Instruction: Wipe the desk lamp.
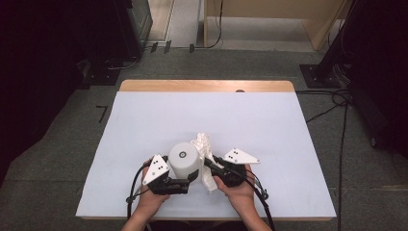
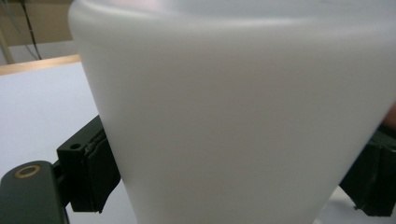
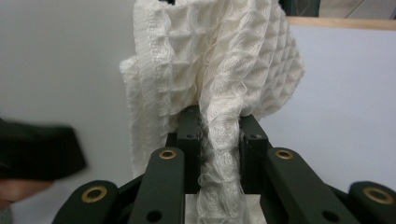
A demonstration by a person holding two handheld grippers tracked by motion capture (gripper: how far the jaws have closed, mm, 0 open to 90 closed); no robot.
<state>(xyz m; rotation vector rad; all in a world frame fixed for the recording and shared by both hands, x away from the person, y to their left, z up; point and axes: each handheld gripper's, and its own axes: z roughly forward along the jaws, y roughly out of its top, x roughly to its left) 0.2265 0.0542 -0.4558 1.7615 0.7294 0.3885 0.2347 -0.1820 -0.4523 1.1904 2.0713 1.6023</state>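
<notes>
Cylinder upright, axis vertical, cloth hanging lengthwise from right hand-held gripper

The cup is plain matt white, and the cloth is off-white with a raised waffle-grid weave. The counter is pale bluish white with a light wooden far edge, and the fingers are black with brass-coloured rivets.

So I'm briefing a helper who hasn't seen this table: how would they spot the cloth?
Start at the white table and look to its near edge, where a white cup stands upside down. The cloth is just right of the cup, pinched in the right tool. It is crumpled and waffle-textured, while the cup is smooth.
</notes>
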